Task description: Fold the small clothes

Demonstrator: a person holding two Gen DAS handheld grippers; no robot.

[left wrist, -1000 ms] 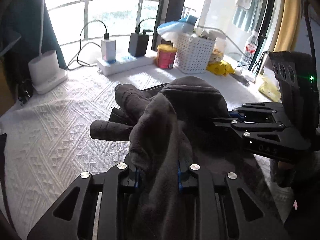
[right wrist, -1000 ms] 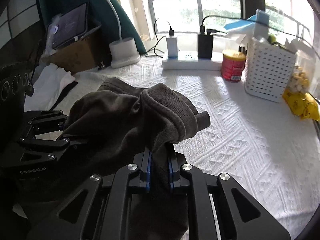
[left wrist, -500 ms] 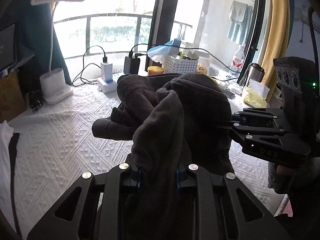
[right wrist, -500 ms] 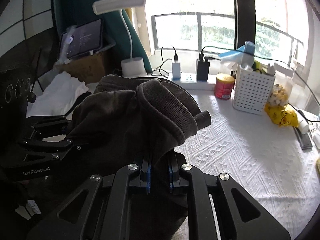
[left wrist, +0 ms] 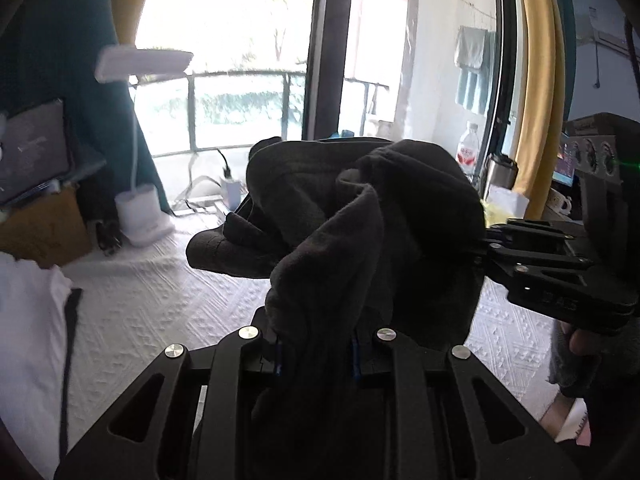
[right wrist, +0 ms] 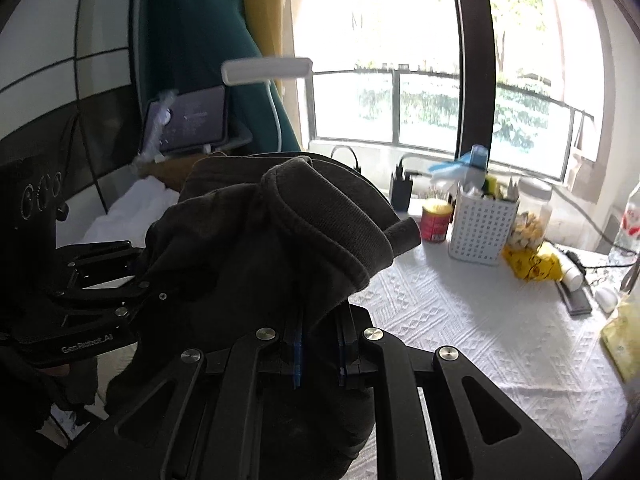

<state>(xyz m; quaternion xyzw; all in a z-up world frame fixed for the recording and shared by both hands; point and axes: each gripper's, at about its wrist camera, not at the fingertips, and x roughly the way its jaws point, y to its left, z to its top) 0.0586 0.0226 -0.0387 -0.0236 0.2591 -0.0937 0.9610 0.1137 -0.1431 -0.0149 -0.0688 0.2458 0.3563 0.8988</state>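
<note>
Nearest: left gripper point(left wrist: 316, 354) pinching a bunched fold of the dark grey fleece garment point(left wrist: 360, 216), blue pads pressed into the cloth. Right gripper point(right wrist: 320, 354) likewise clamped on a thick hemmed edge. Garment held bunched in the air between both, clear of the white textured tablecloth point(right wrist: 460, 320). Probably the lift-and-spread step. Next: draw the grips apart, lay the cloth flat short of the white perforated plastic basket point(right wrist: 482, 224).
</note>
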